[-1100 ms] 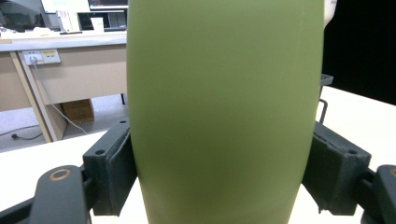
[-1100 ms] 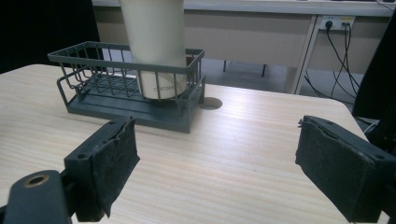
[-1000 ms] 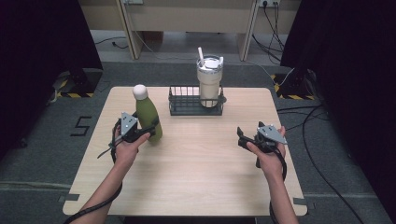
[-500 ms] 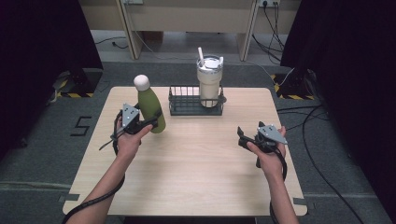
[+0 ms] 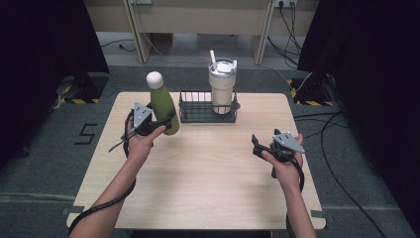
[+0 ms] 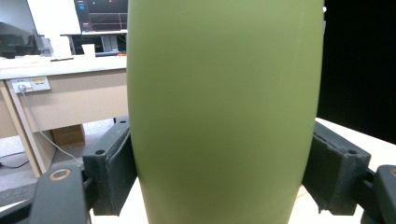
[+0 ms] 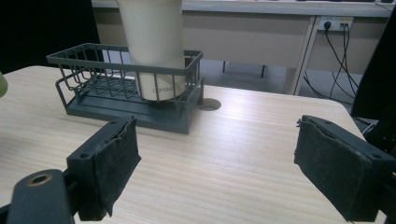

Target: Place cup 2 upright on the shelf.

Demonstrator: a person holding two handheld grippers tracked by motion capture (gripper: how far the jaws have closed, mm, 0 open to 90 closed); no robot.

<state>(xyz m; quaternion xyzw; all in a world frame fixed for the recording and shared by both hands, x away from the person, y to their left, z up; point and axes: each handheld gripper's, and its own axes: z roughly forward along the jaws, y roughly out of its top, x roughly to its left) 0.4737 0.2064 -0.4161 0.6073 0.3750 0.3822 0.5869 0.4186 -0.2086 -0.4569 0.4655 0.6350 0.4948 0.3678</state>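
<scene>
A green bottle [image 5: 161,103] with a white cap hangs above the table's left side, left of the basket. My left gripper [image 5: 166,125] is shut on its lower body. In the left gripper view both black pads [image 6: 116,172] press the bottle [image 6: 224,107] from either side. My right gripper [image 5: 256,145] hovers over the right part of the table, pointing toward the basket. Its jaws have just been closing a little, but in the right gripper view the right gripper [image 7: 217,161] still stands apart, with nothing between the pads.
A dark wire basket [image 5: 197,118] stands at the back middle of the wooden table [image 5: 208,188]. A cream tumbler [image 5: 222,90] with lid and straw stands in its right half. In the right gripper view the basket [image 7: 88,52] and tumbler [image 7: 154,42] lie ahead.
My left gripper has lifted the green bottle off the table and carried it up and slightly toward the basket. The right hand has stayed where it was.
</scene>
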